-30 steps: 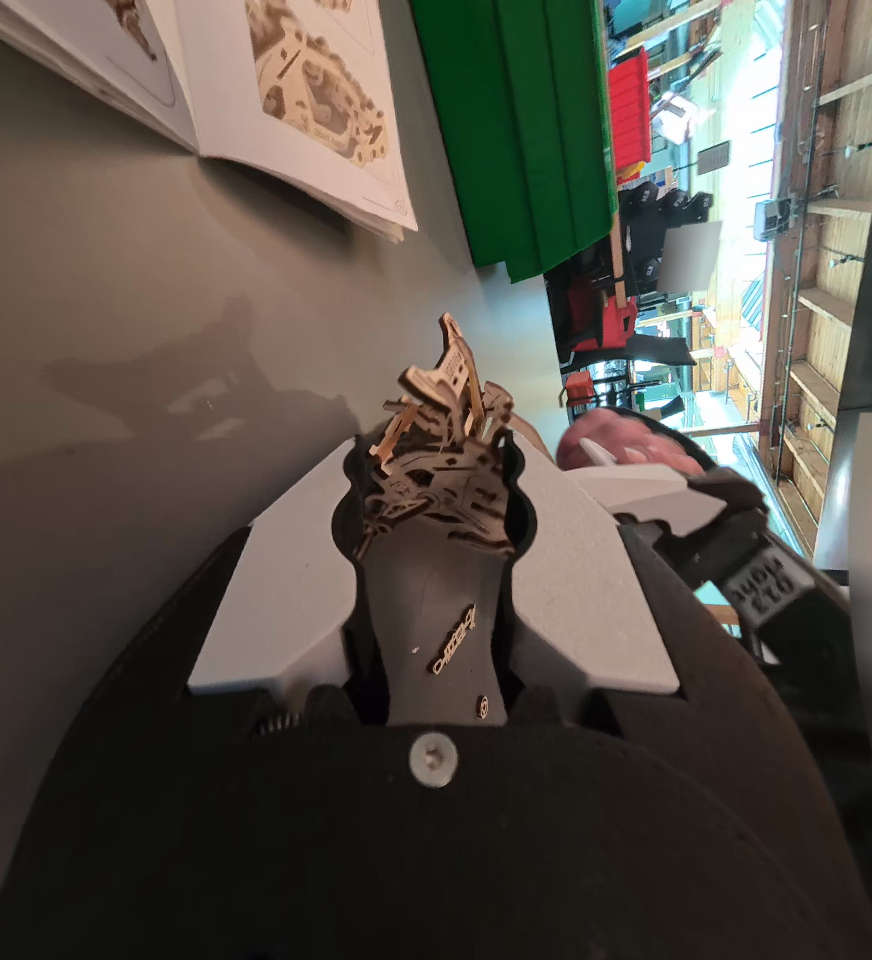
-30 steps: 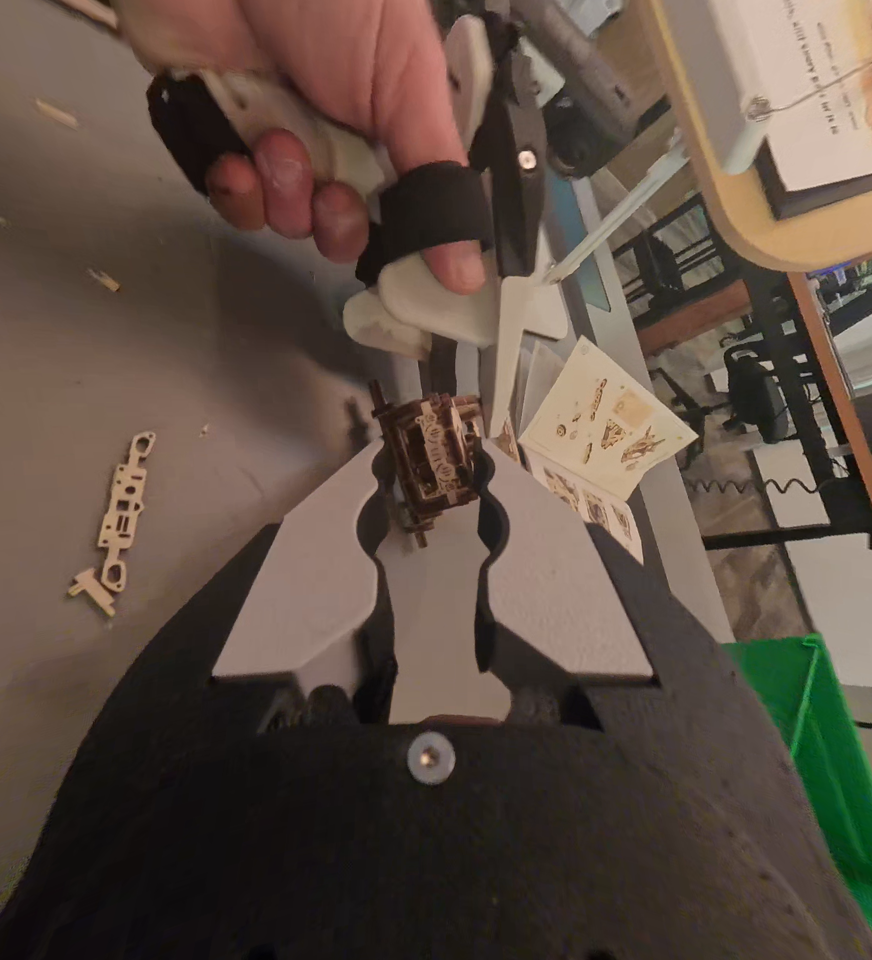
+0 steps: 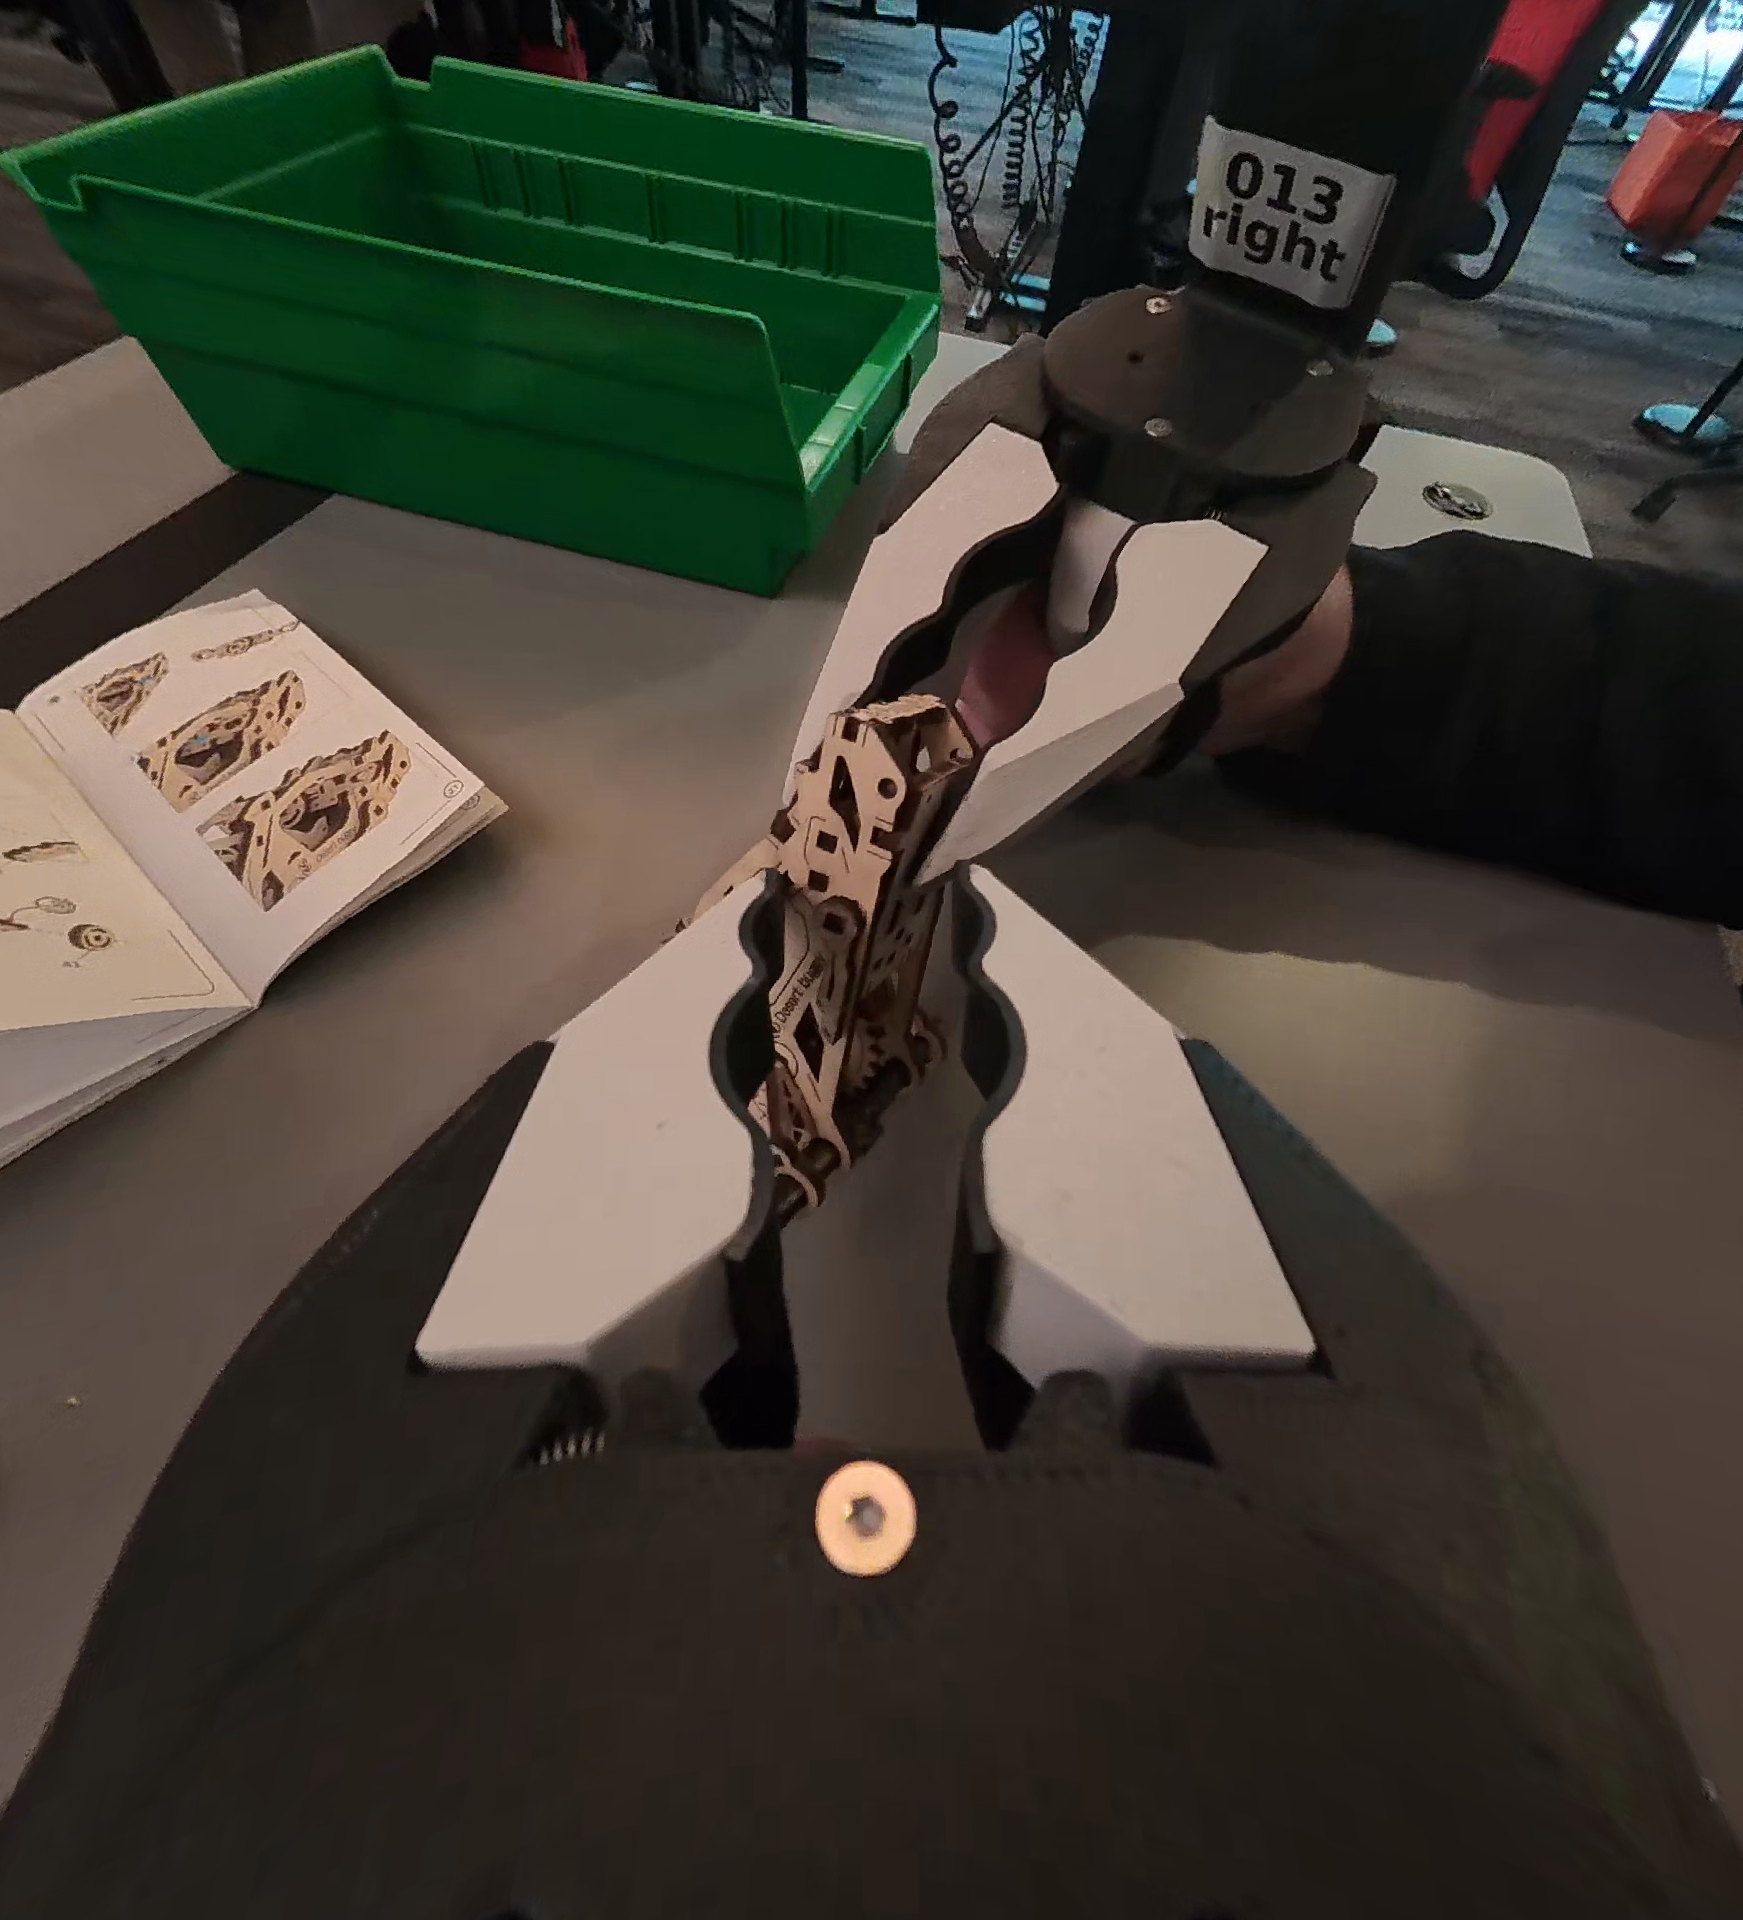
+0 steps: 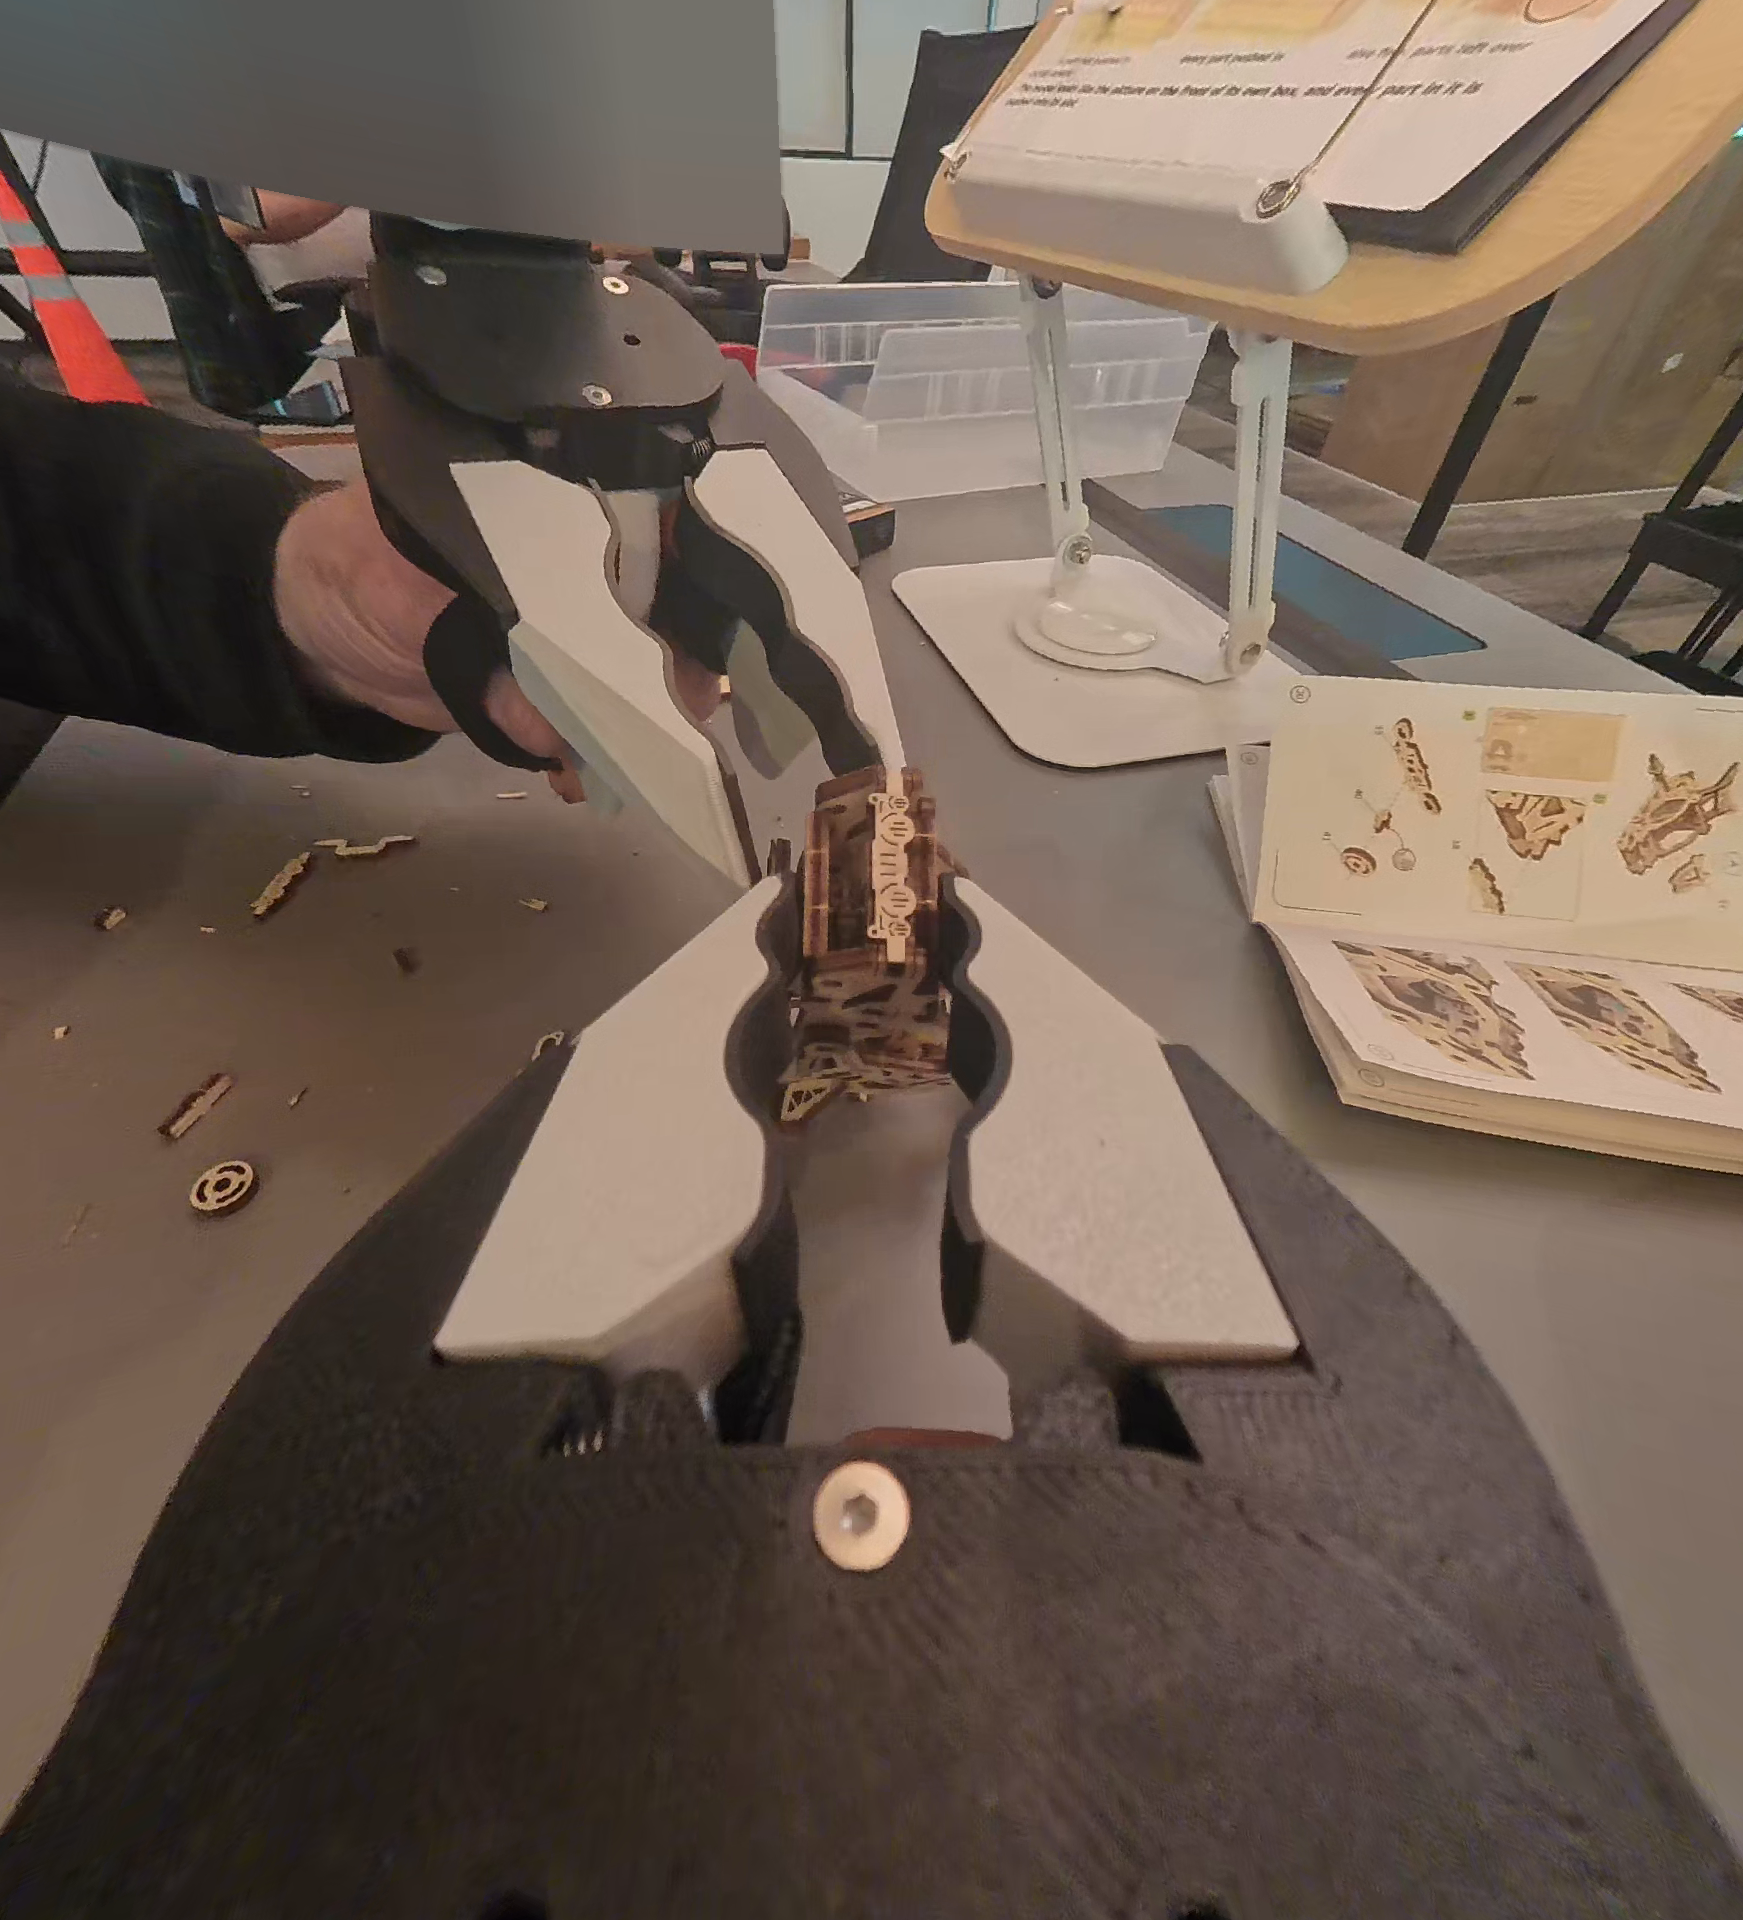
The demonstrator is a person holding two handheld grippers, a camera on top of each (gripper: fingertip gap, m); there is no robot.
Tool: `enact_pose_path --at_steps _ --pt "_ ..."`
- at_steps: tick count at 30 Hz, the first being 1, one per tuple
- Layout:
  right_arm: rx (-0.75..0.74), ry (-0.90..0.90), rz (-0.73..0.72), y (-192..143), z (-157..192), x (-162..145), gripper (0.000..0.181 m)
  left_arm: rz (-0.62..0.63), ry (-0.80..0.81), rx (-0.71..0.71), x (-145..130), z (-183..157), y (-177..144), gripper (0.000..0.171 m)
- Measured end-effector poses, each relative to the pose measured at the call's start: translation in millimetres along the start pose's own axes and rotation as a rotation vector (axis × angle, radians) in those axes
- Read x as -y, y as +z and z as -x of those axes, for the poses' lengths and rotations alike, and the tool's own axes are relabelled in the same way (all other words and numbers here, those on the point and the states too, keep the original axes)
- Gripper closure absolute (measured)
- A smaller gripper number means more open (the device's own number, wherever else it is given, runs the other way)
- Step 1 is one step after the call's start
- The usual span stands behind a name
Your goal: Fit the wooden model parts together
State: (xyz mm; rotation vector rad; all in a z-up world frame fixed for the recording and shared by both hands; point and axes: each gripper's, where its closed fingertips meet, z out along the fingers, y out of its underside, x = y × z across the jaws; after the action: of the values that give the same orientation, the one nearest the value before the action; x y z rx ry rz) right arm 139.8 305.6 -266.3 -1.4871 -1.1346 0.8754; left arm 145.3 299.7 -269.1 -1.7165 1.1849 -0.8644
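Observation:
A small wooden model [image 3: 825,821] of pale and dark laser-cut parts is held above the grey table [image 3: 1418,1091] between both grippers. My left gripper [image 3: 856,894] is shut on its lower end. My right gripper [image 3: 882,810] reaches in from the upper right and is shut on its upper end. In the right wrist view the model [image 4: 877,987] fills the gap of my right gripper [image 4: 867,894], with a pale slotted strip on top. My left gripper [image 4: 815,805] meets it from the upper left, held by a hand [image 4: 358,623].
A green bin [image 3: 493,343] stands at the back left, and an open instruction booklet [image 3: 171,831] lies in front of it. In the right wrist view the booklet [image 4: 1532,935] lies to the right behind a white book stand [image 4: 1106,644]. Loose wooden bits [image 4: 223,1184] litter the table's left. Less than 4 cm separates the two grippers' tips.
Both grippers have rolled from a sideways pose to level, still holding the model between them. The model now stands roughly upright above the table.

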Motion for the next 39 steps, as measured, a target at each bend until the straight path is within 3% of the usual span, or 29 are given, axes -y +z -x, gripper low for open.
enact_pose_path --at_steps 3,5,13,21,39 --pt "0.004 -0.005 0.004 0 1 0 0.159 0.002 0.034 0.004 -1 -1 -2 0.147" --pt "0.007 -0.003 -0.004 -1 1 0 0.159 -0.063 0.049 -0.002 9 -2 -8 0.165" --pt "0.058 -0.033 -0.001 -2 10 -2 0.159 -0.033 0.153 -0.019 4 -3 -9 0.128" --pt "0.106 -0.056 0.003 -1 19 -3 0.158 -0.015 0.204 -0.133 1 -18 -3 0.139" --pt "0.176 -0.031 0.009 -5 26 -4 0.159 -0.017 0.306 -0.006 1 -27 -3 0.141"
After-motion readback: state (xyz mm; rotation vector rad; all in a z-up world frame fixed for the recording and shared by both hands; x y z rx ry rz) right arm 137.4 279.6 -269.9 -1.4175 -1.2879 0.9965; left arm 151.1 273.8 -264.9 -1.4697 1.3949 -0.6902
